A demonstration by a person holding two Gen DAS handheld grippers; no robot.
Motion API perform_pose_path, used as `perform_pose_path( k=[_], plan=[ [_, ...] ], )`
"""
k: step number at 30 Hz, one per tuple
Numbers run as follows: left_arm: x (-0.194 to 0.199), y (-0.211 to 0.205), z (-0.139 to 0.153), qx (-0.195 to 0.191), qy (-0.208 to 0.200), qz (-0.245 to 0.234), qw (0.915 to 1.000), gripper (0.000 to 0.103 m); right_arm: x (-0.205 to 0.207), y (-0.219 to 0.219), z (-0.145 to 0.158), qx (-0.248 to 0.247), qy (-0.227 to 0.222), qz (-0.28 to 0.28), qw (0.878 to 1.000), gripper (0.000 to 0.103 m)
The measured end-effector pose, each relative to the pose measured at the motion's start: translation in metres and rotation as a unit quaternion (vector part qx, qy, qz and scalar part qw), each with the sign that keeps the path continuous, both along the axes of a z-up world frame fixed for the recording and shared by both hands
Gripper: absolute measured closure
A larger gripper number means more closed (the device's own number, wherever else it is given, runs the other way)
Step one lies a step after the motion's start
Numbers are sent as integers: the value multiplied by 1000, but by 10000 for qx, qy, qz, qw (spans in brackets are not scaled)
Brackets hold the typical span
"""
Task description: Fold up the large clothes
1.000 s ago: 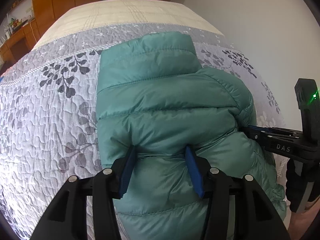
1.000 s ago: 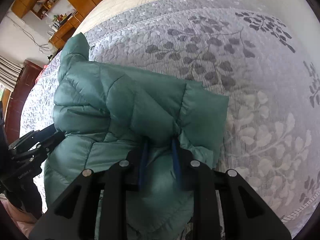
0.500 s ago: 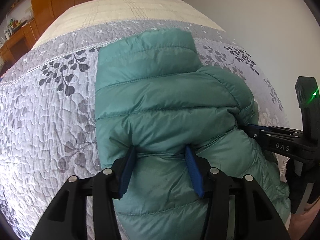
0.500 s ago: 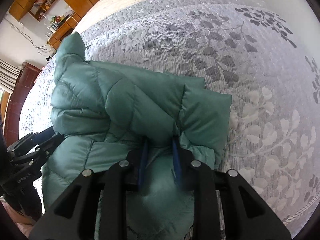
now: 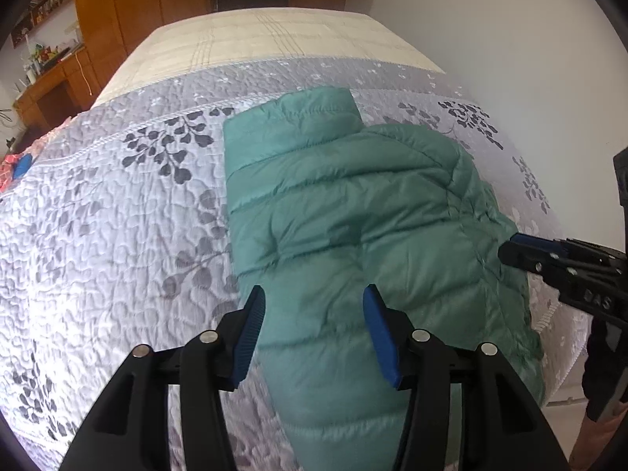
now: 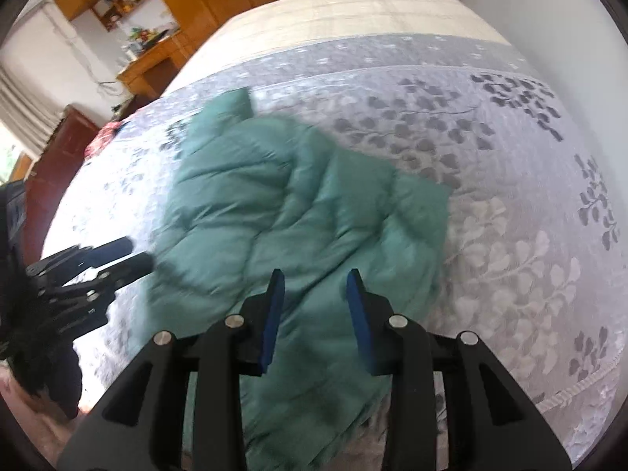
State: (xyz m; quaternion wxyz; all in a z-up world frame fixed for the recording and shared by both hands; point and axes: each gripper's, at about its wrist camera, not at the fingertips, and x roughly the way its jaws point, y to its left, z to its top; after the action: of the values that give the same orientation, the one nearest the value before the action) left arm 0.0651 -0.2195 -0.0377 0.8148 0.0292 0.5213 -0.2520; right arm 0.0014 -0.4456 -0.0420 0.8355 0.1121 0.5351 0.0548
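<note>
The teal quilted puffer jacket lies folded mid-frame on the grey leaf-print bed quilt, the left tool unclenched above it, the right tool opening, seemingly empty, so the puffy fold could spring apart.

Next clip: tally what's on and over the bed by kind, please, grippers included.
Jacket, teal, puffy: 1
Bedspread, grey leaf print: 1
Grippers: 2, left gripper open above the jacket, right gripper with jaws opening, nothing pinched between them
Total: 4
</note>
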Motion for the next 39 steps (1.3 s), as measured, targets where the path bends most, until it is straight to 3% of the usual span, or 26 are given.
perform_pose_path(
  k=[5,16,24,28,31,35,39],
  plan=[
    [-15,6,-4,13,90,-4,10000,51,-16,14,-4,-62,117,151,9998,68],
    [-19,0,-41,39,326,-22,9995,45,-21,6,-54,141,416,-3,9990,65],
    [-23,2,-30,119,240,-19,9996,46,-23,4,-44,183,305,-11,9994,63],
    [-23,8,-19,52,227,0,9997,46,-29,0,-30,255,164,-71,9995,55],
    [-23,14,-8,-16,130,48,9999,42,-33,-8,-16,240,25,-196,9995,35],
    [-21,21,4,-102,-1,76,9999,32,-41,-21,-1,371,-168,-338,9986,22],
    [-15,28,8,-180,-28,106,9998,31,-44,-35,3,597,-260,-441,9969,16]
  ],
)
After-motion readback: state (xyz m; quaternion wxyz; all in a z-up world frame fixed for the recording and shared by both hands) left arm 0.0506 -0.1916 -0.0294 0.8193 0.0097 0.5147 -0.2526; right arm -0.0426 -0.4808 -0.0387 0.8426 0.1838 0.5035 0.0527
